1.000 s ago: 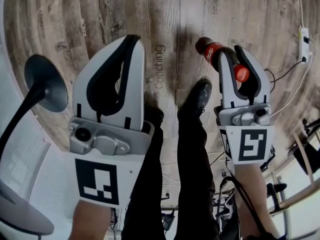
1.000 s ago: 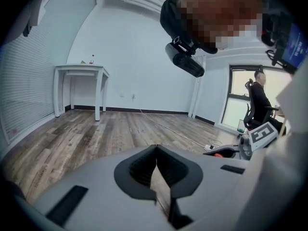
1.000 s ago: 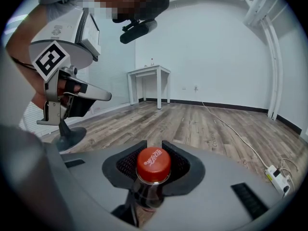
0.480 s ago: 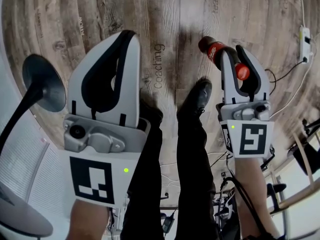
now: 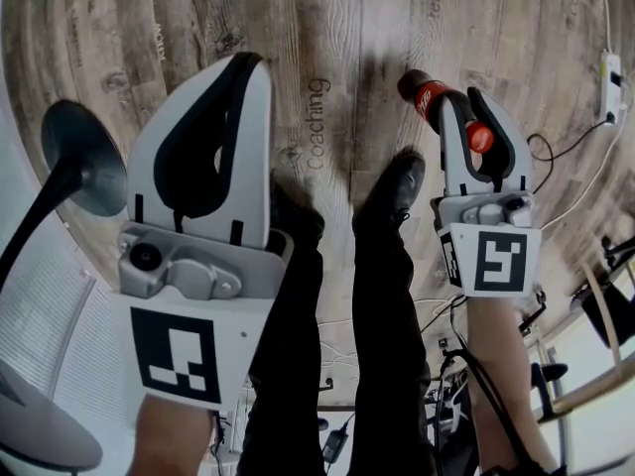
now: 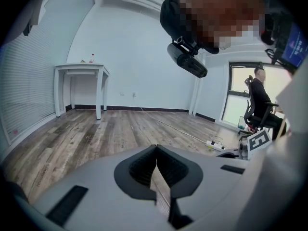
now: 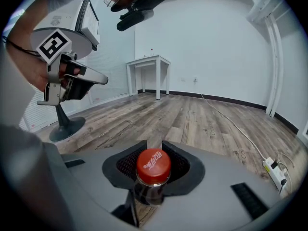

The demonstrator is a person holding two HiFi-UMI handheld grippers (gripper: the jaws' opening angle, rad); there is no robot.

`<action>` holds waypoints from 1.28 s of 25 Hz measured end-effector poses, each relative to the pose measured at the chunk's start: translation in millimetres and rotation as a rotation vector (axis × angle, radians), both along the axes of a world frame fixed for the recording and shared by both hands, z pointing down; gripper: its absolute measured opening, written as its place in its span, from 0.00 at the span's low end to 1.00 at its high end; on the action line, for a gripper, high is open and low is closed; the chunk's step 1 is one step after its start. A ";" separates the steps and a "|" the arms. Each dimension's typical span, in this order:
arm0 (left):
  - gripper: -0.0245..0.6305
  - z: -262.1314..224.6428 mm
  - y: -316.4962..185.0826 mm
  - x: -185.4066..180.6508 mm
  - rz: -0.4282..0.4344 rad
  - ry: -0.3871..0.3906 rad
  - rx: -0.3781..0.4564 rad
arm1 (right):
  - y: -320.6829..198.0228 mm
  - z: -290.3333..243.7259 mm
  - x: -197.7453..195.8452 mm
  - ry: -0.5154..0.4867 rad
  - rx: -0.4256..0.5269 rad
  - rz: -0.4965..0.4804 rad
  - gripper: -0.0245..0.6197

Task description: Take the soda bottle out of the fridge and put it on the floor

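Note:
The soda bottle (image 5: 425, 95) is dark, with a red label and a red cap (image 7: 153, 165). My right gripper (image 5: 464, 102) is shut on its neck just below the cap, and the bottle's body hangs tilted over the wooden floor (image 5: 327, 28). In the right gripper view the cap sits between the black pads (image 7: 126, 165) and hides the body below it. My left gripper (image 5: 250, 64) is at the left of the head view, held higher, shut with nothing in it. Its tips (image 6: 156, 147) meet in the left gripper view.
The person's legs and dark shoes (image 5: 397, 186) stand between the grippers. A black round stand base (image 5: 84, 157) is on the floor at left. A white power strip (image 5: 607, 72) with cables lies at right. A white table (image 7: 149, 61) stands by the far wall. Another person sits on a chair (image 6: 260, 100).
My right gripper has sunk a little toward the floor with the bottle still gripped. The left gripper has hardly moved and stays shut.

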State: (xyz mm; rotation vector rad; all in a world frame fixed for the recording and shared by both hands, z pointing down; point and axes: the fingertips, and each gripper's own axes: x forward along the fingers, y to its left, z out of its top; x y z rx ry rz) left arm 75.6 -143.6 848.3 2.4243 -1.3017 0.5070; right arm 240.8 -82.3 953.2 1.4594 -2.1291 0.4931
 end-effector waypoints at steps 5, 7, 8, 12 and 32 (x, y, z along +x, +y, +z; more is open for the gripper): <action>0.06 3.7 1.9 -1.4 0.006 -0.003 -0.006 | 5.9 12.7 -0.1 0.008 -0.025 -0.001 0.21; 0.06 5.8 2.5 -2.8 0.007 -0.008 -0.010 | 8.1 15.7 -0.3 0.009 -0.030 -0.001 0.21; 0.06 6.6 2.4 -3.3 0.006 -0.009 -0.010 | 8.7 17.4 -0.5 0.010 -0.033 -0.002 0.21; 0.06 9.0 3.0 -1.6 0.010 -0.008 -0.015 | 12.5 29.2 -0.3 0.023 -0.057 -0.005 0.21; 0.06 7.2 2.8 9.9 0.042 -0.014 -0.028 | 8.1 45.5 -8.0 0.070 -0.045 -0.071 0.22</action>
